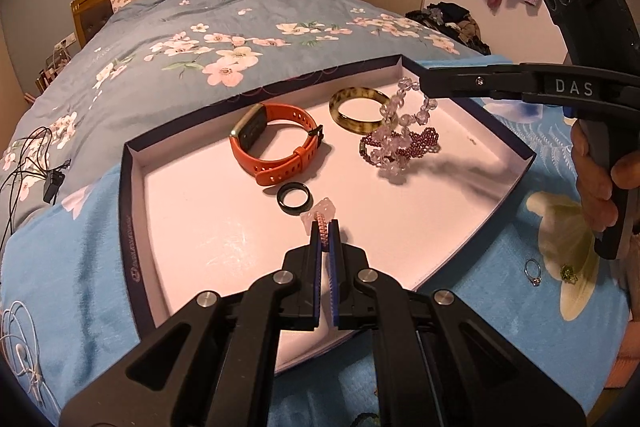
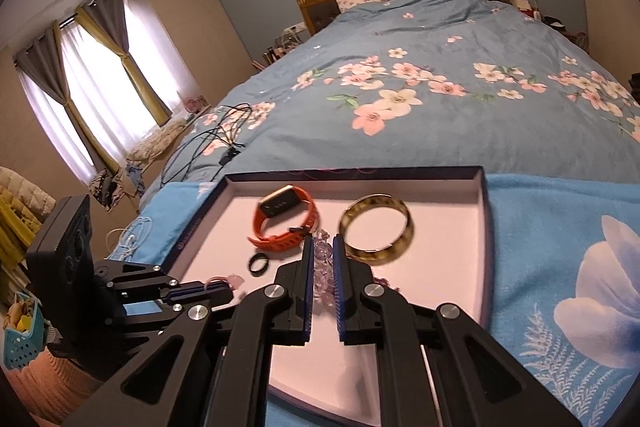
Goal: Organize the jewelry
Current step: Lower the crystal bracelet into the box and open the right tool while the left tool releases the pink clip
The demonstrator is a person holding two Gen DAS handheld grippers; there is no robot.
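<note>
Bed [image 1: 168,39]; right tool [image 2: 322,263] hides clear beads [image 2: 320,241] partly.

In the box [image 1: 136,211] on the bed — watch [image 1: 276,147] left of bangle [image 1: 358,109], ring [image 1: 295,199] in front of the watch, bead bracelets [image 1: 400,143] at the right.

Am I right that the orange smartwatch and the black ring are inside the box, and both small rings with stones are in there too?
Not quite. The orange smartwatch and black ring do lie inside the box, but the left wrist view shows the two small rings with stones outside it, on the blue blanket beside its right edge.
</note>
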